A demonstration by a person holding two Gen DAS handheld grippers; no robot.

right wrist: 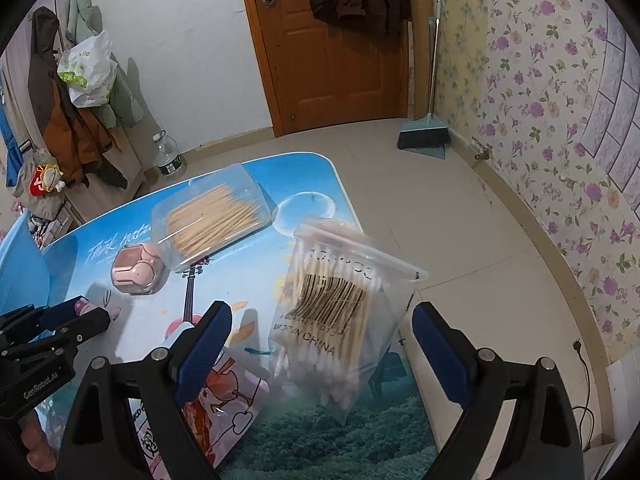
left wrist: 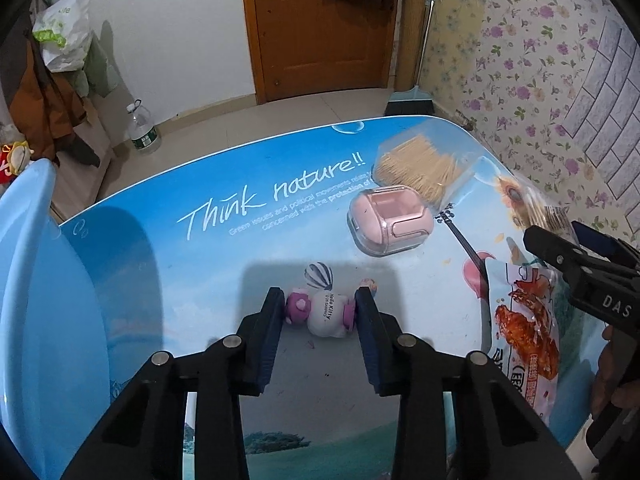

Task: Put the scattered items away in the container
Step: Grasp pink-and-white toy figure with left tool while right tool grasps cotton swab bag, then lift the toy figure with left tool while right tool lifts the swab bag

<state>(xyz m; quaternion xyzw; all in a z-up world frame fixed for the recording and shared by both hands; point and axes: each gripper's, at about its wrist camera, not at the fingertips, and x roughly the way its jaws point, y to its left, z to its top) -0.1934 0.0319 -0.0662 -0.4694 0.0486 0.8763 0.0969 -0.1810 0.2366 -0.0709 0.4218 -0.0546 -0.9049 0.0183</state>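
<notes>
The left gripper (left wrist: pixel 320 304) has its black, blue-padded jaws closed on a small glossy white-and-purple figurine (left wrist: pixel 322 312) lying on the table (left wrist: pixel 200 264). The right gripper (right wrist: pixel 322 344) stands wide, a clear bag of cotton swabs (right wrist: pixel 332 320) between its jaws, pads not touching it. Only the right wrist view shows this bag's barcode and the bare floor beyond the table edge. Only the left wrist view shows the figurine whole and the smooth blue plastic container (left wrist: pixel 44 280) at the table's left. The clear rectangular toothpick box (left wrist: pixel 420 168), rounded pink case (left wrist: pixel 390 220) and printed snack packet (left wrist: pixel 524 320) lie apart.
</notes>
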